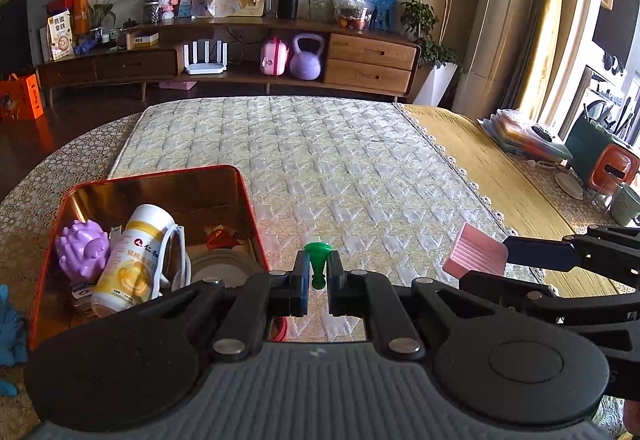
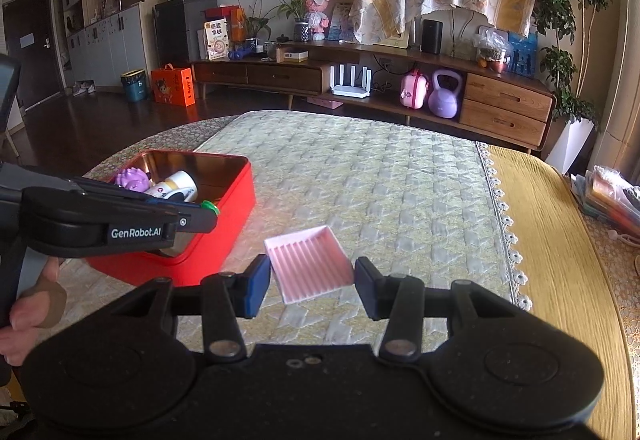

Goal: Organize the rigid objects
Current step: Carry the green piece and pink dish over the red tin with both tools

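Open quilted mat (image 2: 380, 179) across frame centre, free passage. Red tin (image 2: 224, 207) blocks mid-left; clutter (image 2: 612, 199) crowds right edge.

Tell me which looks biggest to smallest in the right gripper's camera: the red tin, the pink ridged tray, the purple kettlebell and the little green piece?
1. red tin
2. pink ridged tray, though it sits very near the camera, so it may only look that large
3. purple kettlebell, far away, so probably bigger than it looks
4. green piece, mostly hidden in the left gripper
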